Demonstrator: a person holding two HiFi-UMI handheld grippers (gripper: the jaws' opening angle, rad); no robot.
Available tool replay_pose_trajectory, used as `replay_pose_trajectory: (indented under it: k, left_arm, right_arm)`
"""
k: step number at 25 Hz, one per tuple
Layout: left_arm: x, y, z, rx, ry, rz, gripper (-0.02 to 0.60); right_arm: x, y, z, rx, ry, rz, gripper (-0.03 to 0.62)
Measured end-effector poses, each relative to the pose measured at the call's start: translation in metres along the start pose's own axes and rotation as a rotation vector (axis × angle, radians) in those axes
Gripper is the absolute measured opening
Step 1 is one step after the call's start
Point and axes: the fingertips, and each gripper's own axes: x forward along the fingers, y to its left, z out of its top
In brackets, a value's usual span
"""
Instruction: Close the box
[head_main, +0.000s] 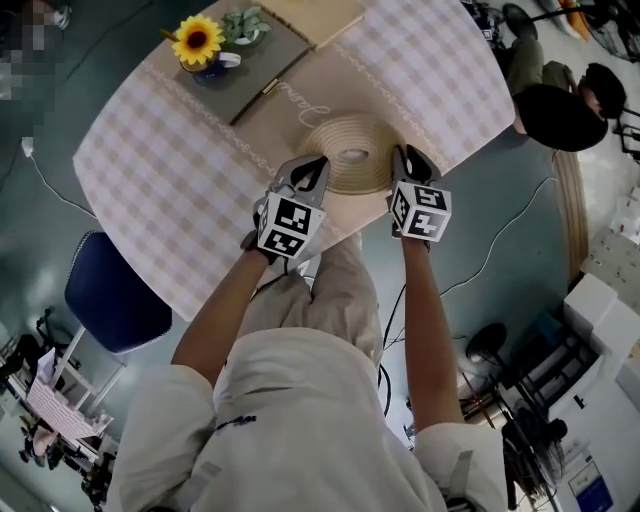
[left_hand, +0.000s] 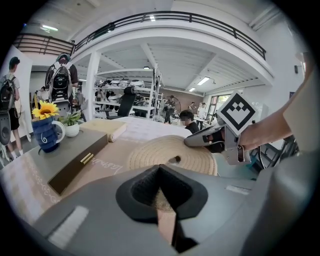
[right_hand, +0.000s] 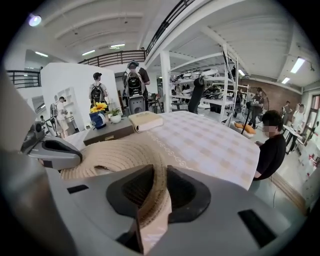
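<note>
Two claws meet on one round beige woven-rope lid (head_main: 350, 140). The left claw (head_main: 308, 168) is clamped on the rim at its own side. The right claw (head_main: 412, 160) is clamped on the opposite rim, so the lid lies stretched between the pair. In the right gripper view the woven edge runs up between the two jaws and is bent upward there. In the left gripper view a strip of the same weave sits pinched between the jaws. The lid has a small knob at its centre. It rests on a tan cloth runner (head_main: 320, 85) laid across the round table in a pink-and-white checked cloth (head_main: 150, 170). I cannot tell whether a box body lies under the lid.

Ahead of the left claw and off to its left lies a flat dark grey box (head_main: 255, 60) with a gold clasp (head_main: 270, 87) (its lid is down). Two containers stand on top of it. One is a blue ceramic mug (head_main: 212, 68) holding a yellow sunflower (head_main: 197, 40). Just beside the mug is a small white pot (head_main: 245, 37) holding a green leafy plant (head_main: 243, 18). Farther ahead of both claws, touching the grey box, lies a flat beige book-shaped case (head_main: 315, 15).
</note>
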Motion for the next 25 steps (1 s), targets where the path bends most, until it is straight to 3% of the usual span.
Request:
replay_pose_trajectory:
  k: [4, 11, 16, 21, 25]
  left_arm:
    - [-0.001, 0.0, 0.001, 0.001, -0.009, 0.002, 0.002]
    - [0.003, 0.001, 0.004, 0.032, -0.021, -0.014, 0.002]
    - [0.001, -0.005, -0.005, 0.058, 0.013, 0.007, 0.002]
    - [-0.011, -0.006, 0.006, 0.126, 0.051, 0.052, 0.002]
    - [-0.037, -0.007, 0.031, 0.08, 0.004, 0.058, 0.002]
  right_arm:
    - [-0.002, -0.001, 0.002, 0.03, -0.063, -0.042, 0.089]
    - [0.001, -0.004, 0.007, 0.016, -0.073, -0.037, 0.089]
    - [-0.002, -0.002, -0.003, 0.098, -0.08, -0.037, 0.092]
    - [-0.018, -0.003, 0.009, 0.108, -0.133, -0.131, 0.091]
    - [-0.046, 0.005, 0.033, 0.09, -0.204, -0.135, 0.075]
